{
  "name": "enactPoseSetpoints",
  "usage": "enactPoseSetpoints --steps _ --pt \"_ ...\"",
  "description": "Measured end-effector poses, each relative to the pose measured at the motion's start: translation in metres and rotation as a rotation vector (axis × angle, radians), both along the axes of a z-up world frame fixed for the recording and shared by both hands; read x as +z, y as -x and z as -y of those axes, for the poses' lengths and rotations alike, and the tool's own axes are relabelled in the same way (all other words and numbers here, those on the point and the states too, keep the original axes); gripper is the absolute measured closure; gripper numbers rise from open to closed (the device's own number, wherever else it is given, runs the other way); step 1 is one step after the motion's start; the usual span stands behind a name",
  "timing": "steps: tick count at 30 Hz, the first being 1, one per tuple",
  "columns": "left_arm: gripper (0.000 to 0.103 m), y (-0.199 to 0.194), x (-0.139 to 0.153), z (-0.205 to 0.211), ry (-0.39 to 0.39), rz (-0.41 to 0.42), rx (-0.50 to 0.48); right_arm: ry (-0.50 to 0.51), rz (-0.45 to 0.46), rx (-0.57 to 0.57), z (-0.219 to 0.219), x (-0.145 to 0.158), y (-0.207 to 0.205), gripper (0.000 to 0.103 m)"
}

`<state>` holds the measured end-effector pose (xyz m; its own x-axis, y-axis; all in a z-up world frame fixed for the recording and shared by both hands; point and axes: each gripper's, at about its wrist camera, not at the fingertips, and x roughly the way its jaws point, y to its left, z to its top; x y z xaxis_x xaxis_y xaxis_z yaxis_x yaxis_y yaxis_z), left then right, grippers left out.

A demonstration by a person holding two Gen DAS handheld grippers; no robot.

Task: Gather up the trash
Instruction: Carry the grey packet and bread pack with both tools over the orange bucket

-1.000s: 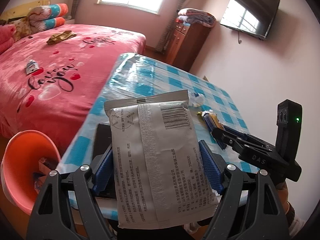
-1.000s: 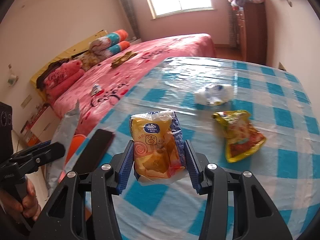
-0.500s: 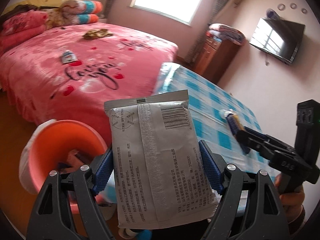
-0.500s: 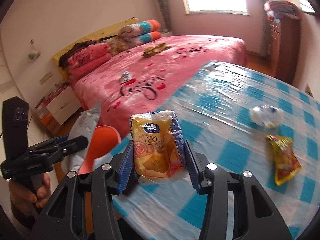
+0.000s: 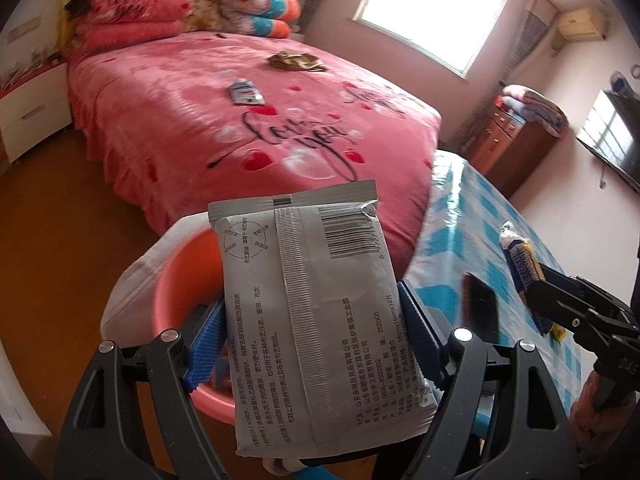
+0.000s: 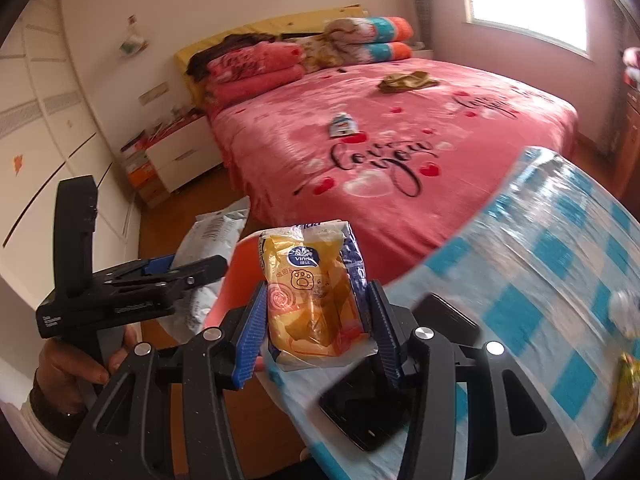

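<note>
left tongs: the left gripper point(image 5: 314, 344) is clamped on the grey wipes packet point(image 5: 316, 312), its blue pads point(image 5: 206, 344) pressing the two long edges, so the flat packet stands up and forward out of the jaws

right tongs: the right gripper point(image 6: 318, 330) is clamped narrow on the yellow tissue pack point(image 6: 314, 300), pinched at its sides and crumpled inward

why so held: each piece is gripped by its edges with most of its body free ahead of the fingers, which I judge lets it fall clear once the jaws part

bin: the orange bin point(image 5: 180, 276) sits just beyond and below the left tongs, its mouth partly hidden behind the packet; from the right tongs it lies ahead and to the left, beside the table edge

why there: both tongs point down toward the bin, so the step looks like carrying the two pieces over for dropping

table: the blue-checked table point(image 6: 560, 264) lies to the right of both tongs, with a black phone point(image 6: 392, 400) directly under the right fingers

left behind: a yellow snack wrapper point(image 6: 622, 400) and a white crumpled scrap point(image 6: 628, 308) lie well to the right of the right tongs, on the table

on the bed: a small packet point(image 5: 246, 92) and a brown wrapper point(image 5: 296, 60) lie far ahead of both tongs, on the pink bed point(image 5: 200, 128)

counts: two tongs, two pieces held, one bin, one phone, two scraps on the table, two on the bed
</note>
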<state>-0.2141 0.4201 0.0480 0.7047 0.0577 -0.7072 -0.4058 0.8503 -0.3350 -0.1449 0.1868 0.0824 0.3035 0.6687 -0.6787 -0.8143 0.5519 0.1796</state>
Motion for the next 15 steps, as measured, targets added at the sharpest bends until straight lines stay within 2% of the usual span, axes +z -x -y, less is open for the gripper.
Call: enactPoseSetpoints --steps 12,15 --pt "0.023 0.010 -0.026 -0.026 0.042 -0.032 0.059 0.018 -0.002 0.102 -0.063 -0.003 0.008 0.053" --pt "0.023 0.010 -0.028 -0.030 0.047 -0.033 0.064 0.023 0.000 0.111 -0.072 -0.005 0.009 0.050"
